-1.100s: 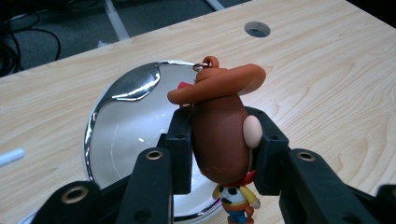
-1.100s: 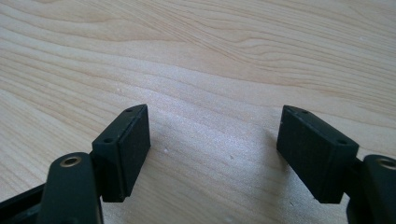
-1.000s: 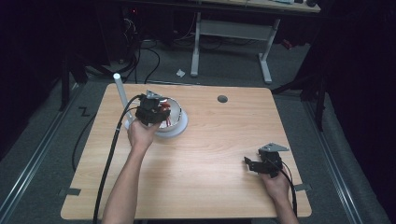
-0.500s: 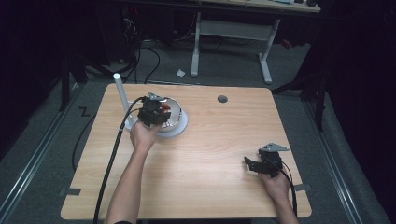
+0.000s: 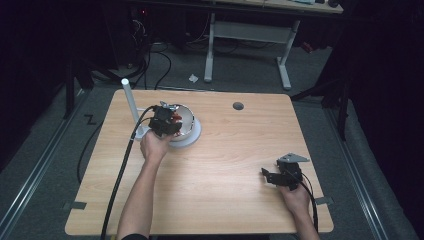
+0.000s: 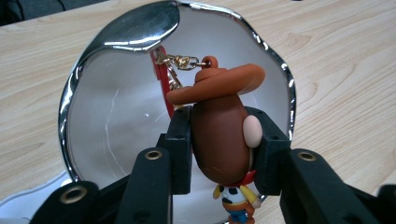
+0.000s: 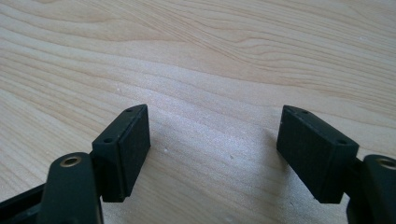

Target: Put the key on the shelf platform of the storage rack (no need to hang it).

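A cowboy keychain figure (image 6: 222, 135) with a brown hat, a gold chain and a red strap hangs between the jaws of my left gripper (image 6: 223, 149), which is shut on it. Just beyond it stands a shiny metal bowl (image 6: 116, 116) with a wavy rim. In the high view the left gripper (image 5: 164, 121) hovers over that bowl (image 5: 186, 120), which sits on a white round base (image 5: 196, 134) at the table's back left. Near the front right edge of the table my right gripper (image 5: 270, 176) rests low, open, with only bare wood between its jaws (image 7: 215, 149).
A white upright post (image 5: 129, 100) stands just left of the bowl. A dark round grommet hole (image 5: 238, 106) lies near the table's far edge. The wooden tabletop (image 5: 225, 150) stretches bare between the two grippers. Cables and a desk frame are on the floor beyond.
My left gripper with the figure has shifted slightly to the right, over the bowl. The right gripper has stayed in place.
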{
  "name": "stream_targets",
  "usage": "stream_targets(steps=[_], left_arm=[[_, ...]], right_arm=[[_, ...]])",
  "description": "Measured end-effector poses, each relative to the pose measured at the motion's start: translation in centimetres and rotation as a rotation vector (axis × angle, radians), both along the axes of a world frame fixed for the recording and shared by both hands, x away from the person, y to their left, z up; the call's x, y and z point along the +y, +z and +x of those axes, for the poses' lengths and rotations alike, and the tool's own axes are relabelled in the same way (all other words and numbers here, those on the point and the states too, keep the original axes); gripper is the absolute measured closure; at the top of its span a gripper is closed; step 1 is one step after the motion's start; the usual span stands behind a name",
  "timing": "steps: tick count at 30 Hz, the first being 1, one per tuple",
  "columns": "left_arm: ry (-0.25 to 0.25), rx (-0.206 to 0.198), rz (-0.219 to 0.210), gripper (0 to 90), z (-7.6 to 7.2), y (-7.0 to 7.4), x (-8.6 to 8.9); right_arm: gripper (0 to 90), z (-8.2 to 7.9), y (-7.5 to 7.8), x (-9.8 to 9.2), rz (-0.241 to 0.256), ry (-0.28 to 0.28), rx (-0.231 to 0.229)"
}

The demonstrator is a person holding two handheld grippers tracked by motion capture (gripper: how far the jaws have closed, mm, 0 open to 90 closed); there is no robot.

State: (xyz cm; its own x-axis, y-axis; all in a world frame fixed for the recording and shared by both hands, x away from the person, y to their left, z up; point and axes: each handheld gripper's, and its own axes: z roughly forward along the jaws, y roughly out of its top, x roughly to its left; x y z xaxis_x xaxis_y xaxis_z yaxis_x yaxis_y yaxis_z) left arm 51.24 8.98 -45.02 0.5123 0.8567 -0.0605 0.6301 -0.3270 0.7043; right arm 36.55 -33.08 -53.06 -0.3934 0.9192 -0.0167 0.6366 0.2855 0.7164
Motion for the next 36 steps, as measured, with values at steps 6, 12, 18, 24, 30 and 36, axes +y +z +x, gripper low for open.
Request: stream_targets(steps=[6, 12, 18, 24, 30, 36], left_arm=[[0.017, 0.013, 0.001, 63.7, 0.1, -0.5, 0.3], [0.034, 0.014, 0.008, 54.8, 0.1, -0.4, 0.3], [0.034, -0.018, -0.002, 49.8, -0.5, 0.5, 0.5], [0.036, -0.047, -0.013, 45.9, -1.2, 1.4, 1.1], [0.044, -0.070, -0.039, 43.3, -2.0, 2.1, 2.0], [0.046, -0.096, -0.060, 40.0, -3.2, 3.0, 3.1]], right_arm=[[25.8, 0.0, 0.0, 0.0, 0.001, 0.000, 0.000], [25.7, 0.0, 0.0, 0.0, 0.000, 0.000, 0.000], [25.7, 0.0, 0.0, 0.0, 0.000, 0.000, 0.000], [25.7, 0.0, 0.0, 0.0, 0.000, 0.000, 0.000], [25.7, 0.0, 0.0, 0.0, 0.000, 0.000, 0.000], [25.7, 0.0, 0.0, 0.0, 0.000, 0.000, 0.000]])
